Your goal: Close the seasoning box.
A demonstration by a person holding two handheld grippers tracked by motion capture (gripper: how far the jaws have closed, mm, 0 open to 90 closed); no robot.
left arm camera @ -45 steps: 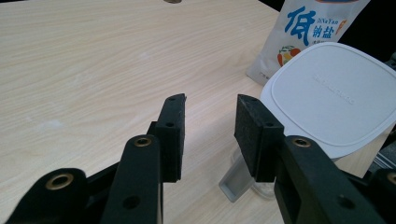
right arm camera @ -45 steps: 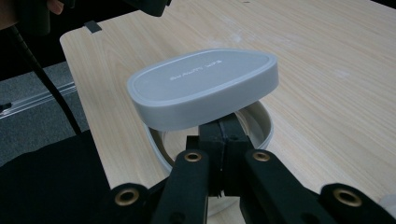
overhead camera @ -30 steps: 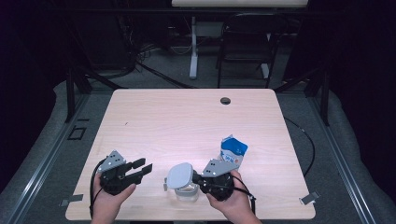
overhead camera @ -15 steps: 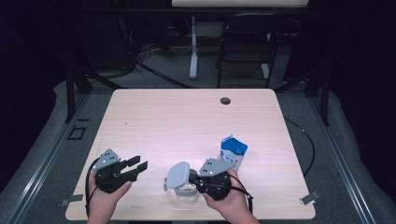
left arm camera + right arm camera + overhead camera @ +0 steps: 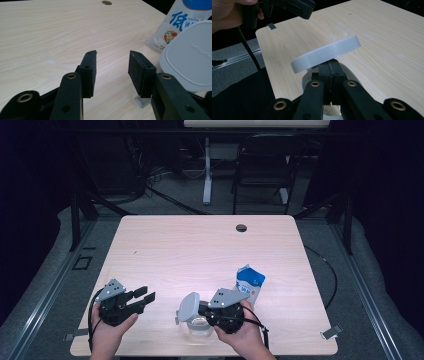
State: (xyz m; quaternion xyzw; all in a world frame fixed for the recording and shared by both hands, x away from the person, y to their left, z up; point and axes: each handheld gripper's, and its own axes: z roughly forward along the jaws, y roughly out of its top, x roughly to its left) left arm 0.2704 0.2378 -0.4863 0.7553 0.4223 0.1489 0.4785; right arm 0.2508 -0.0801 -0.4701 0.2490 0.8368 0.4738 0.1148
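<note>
Two hand-held grippers are working at the near edge of a pale wooden surface (image 5: pixel 200 245), seen from above. At the far left, the left gripper (image 5: pixel 145 297) is sitting low over the near-left part of the surface, gripped by a person's left hand (image 5: pixel 107 332). Its two black jaws are standing well apart with nothing between them, and in the left gripper view they are pointing across bare wood towards the lid and the carton.

Moving right, a grey rounded lid (image 5: pixel 189 306) is being held up on a tilt just to the right of the left gripper, clear of its jaws. Directly beneath the lid, a clear container (image 5: pixel 200 329) is resting on the surface near the front edge. In the right gripper view the lid (image 5: pixel 327 52) is lying slantwise across the tips of the jaws, and the pale rim of the container is showing just below them.

Further right, the right gripper (image 5: pixel 202 310) is pinching the lid's edge with its jaws pressed fully together, held by the person's right hand (image 5: pixel 240 332).

Just behind and to the right of that gripper, a blue and white carton (image 5: pixel 250 284) is standing upright on the surface, near the lid but apart from it.
</note>
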